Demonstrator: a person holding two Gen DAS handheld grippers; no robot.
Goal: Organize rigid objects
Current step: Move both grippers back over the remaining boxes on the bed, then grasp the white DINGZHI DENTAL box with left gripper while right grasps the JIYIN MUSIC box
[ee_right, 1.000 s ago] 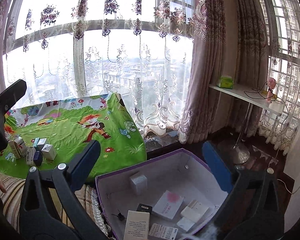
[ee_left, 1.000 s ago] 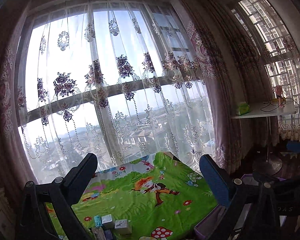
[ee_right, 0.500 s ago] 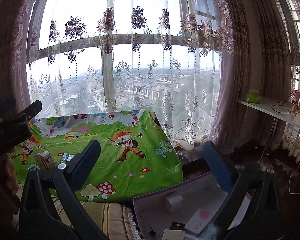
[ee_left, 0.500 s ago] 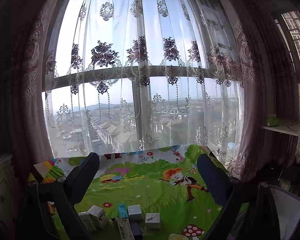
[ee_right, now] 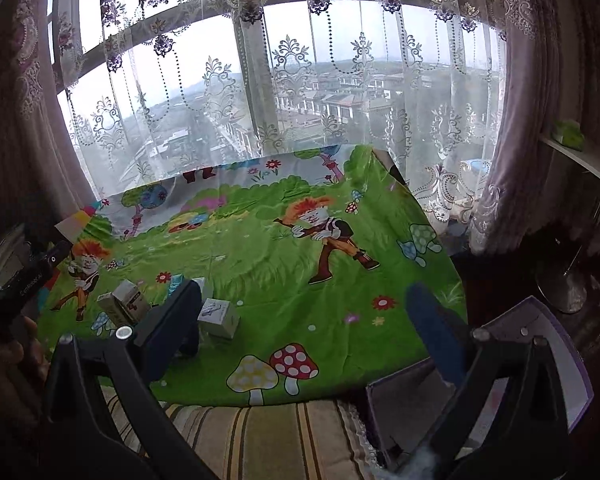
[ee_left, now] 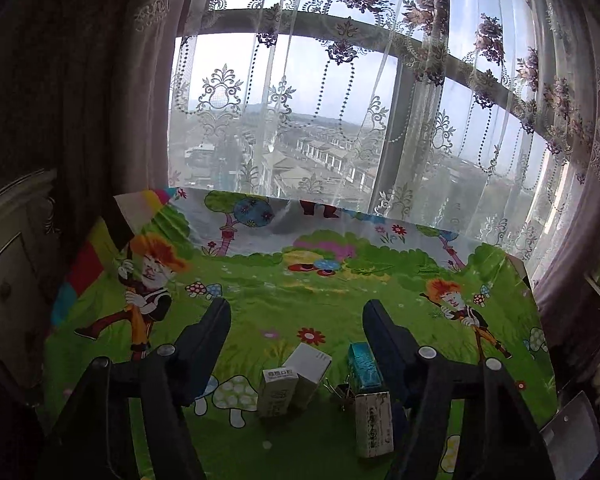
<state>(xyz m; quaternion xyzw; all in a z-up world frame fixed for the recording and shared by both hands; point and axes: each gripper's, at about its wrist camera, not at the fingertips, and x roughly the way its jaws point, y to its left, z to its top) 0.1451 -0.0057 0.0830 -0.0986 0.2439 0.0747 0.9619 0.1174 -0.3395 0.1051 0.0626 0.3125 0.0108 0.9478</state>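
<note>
Several small boxes lie on a green cartoon mat [ee_left: 320, 292]. In the left wrist view two white boxes [ee_left: 292, 380], a teal box [ee_left: 364, 366] and a worn white box [ee_left: 374, 424] lie between my fingers. My left gripper [ee_left: 296, 320] is open and empty just above them. My right gripper [ee_right: 304, 304] is open and empty over the mat's [ee_right: 280, 248] front part. A white box [ee_right: 219, 317] and other boxes [ee_right: 124, 304] lie by its left finger. The purple storage box [ee_right: 556, 344] sits at lower right.
Lace curtains cover a wide window behind the mat. A striped cushion [ee_right: 268, 436] lies under the mat's front edge. A white cabinet [ee_left: 8, 248] stands at left. A shelf [ee_right: 580, 160] and a lamp base [ee_right: 568, 284] are at right.
Both grippers have swung left and tilted down toward the mat. The left one has come close over the boxes. The purple box has slid to the right edge of the right view.
</note>
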